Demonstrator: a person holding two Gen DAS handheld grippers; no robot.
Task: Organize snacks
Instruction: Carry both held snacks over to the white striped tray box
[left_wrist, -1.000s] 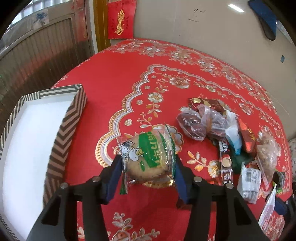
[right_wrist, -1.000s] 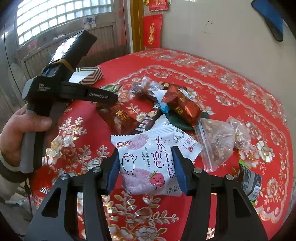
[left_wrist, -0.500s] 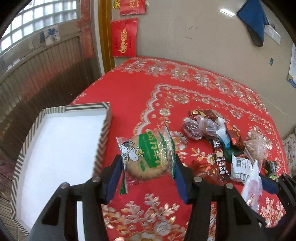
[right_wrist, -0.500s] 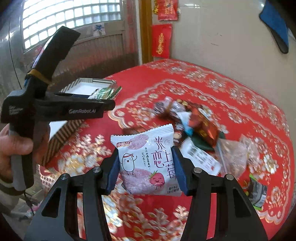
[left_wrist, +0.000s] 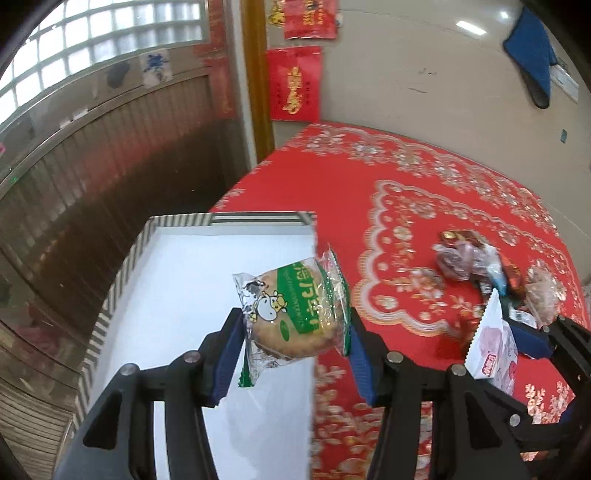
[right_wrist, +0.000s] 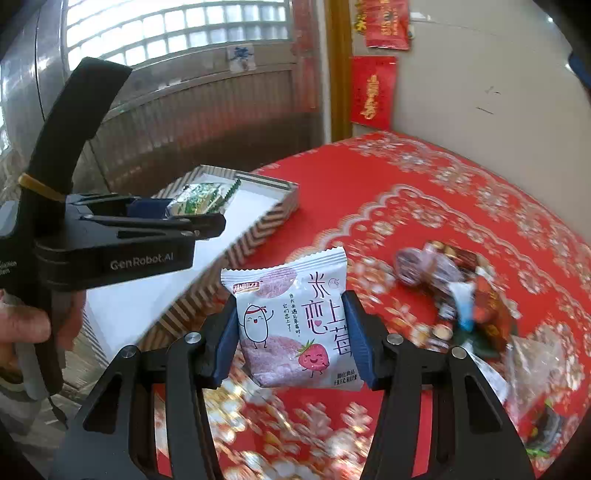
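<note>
The striped box sits at the edge of the table, which is covered in a red and gold patterned cloth; its white floor shows nothing lying on it in either view. The left claw is closed on the biscuit packet, pinched between its blue pads and held in the air over the box, near the box wall that faces the snack pile. The packet is clear film with a green band and a cartoon cow, a round golden biscuit visible inside. The right claw is closed on the strawberry rice snack, held above the table just outside the box, on its snack-pile side. This pouch is white with a pink panel, a cartoon rice grain and a smiling strawberry. The loose snack pile lies on the table well away from the box, blurred in both views.
</note>
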